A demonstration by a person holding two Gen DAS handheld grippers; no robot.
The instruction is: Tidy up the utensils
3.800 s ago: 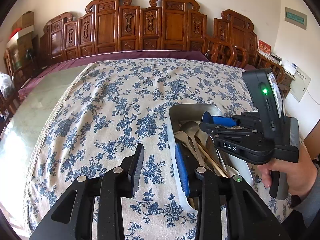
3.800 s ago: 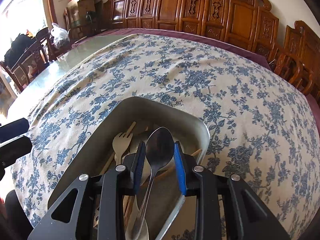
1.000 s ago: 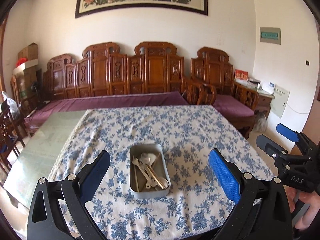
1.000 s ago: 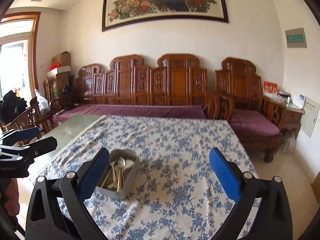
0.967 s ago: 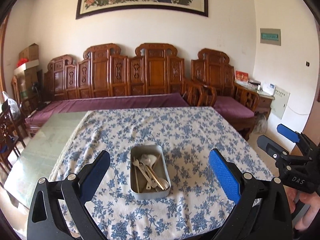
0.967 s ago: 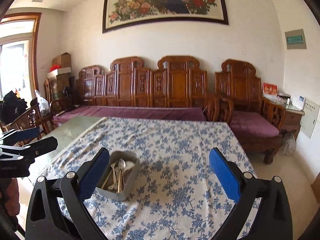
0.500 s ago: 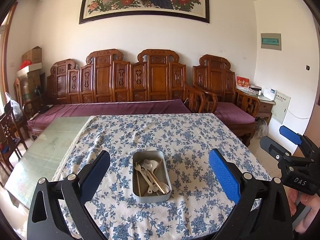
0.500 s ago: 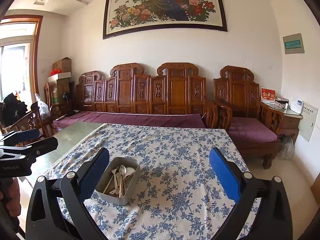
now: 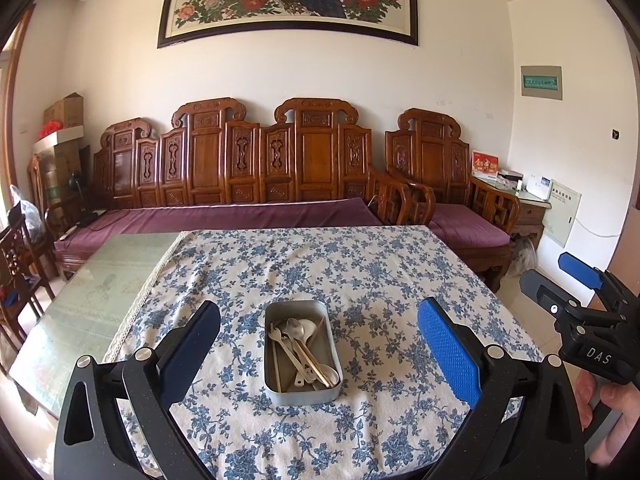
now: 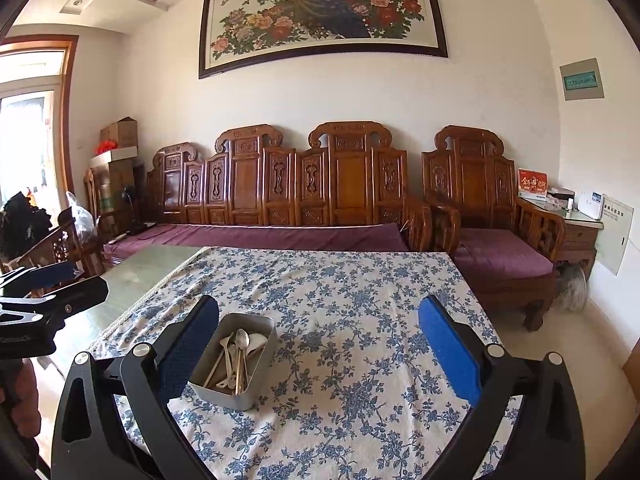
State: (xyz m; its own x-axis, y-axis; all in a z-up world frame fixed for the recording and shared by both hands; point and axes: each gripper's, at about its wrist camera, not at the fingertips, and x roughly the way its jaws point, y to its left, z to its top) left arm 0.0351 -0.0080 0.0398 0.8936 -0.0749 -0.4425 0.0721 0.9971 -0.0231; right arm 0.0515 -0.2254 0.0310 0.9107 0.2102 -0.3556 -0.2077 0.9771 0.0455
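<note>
On the floral tablecloth (image 9: 360, 280) stands the metal tray (image 9: 303, 394), holding the spoons, fork and chopsticks (image 9: 298, 346). The left gripper (image 9: 319, 344) and right gripper (image 10: 319, 342) hover well apart from the tray, both spread wide and empty.

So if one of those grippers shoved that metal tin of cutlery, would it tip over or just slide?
Probably slide: the metal tin is low, wide and flat-bottomed. The floral tablecloth might drag or bunch under it. The loose spoons and forks inside would likely rattle and shift.
</note>
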